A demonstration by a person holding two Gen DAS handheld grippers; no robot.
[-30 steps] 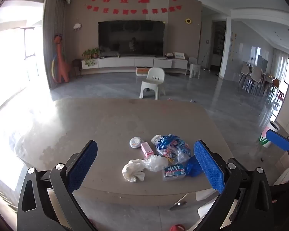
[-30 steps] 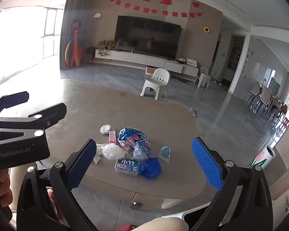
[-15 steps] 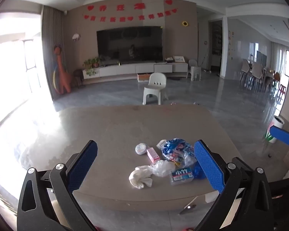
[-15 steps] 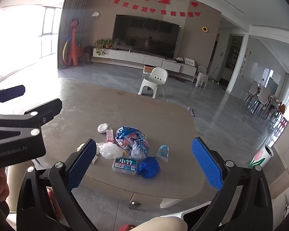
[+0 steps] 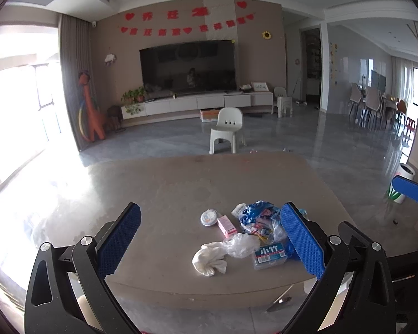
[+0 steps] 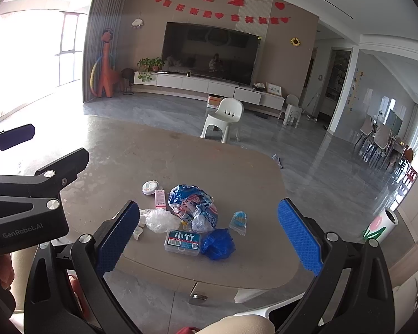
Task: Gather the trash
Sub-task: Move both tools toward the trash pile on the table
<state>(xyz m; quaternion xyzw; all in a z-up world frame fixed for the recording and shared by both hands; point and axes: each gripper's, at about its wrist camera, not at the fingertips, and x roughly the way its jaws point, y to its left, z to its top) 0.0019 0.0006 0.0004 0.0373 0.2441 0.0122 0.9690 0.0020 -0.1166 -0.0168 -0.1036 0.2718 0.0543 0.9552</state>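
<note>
A pile of trash lies near the front edge of a low brown table [image 5: 167,194]: a blue-and-red crumpled plastic bag [image 6: 192,203], a clear plastic box with a blue label [image 6: 183,242], a crumpled blue wrapper [image 6: 218,245], a clear crumpled bag [image 6: 158,220], a small pink carton [image 5: 227,225], a round white lid [image 5: 209,217], a white tissue wad [image 5: 209,258] and a small clear packet [image 6: 238,220]. My left gripper [image 5: 217,239] is open and empty above the table's front edge. My right gripper [image 6: 209,239] is open and empty, held short of the pile.
A white plastic child's chair [image 5: 228,130] stands on the floor beyond the table. A white bin with a tulip print [image 6: 380,224] stands on the floor at the right. A TV wall unit and a dining set are far back.
Both grippers have tilted and drawn slightly closer to the pile, which sits a little higher between the fingers. Nothing was grasped.
</note>
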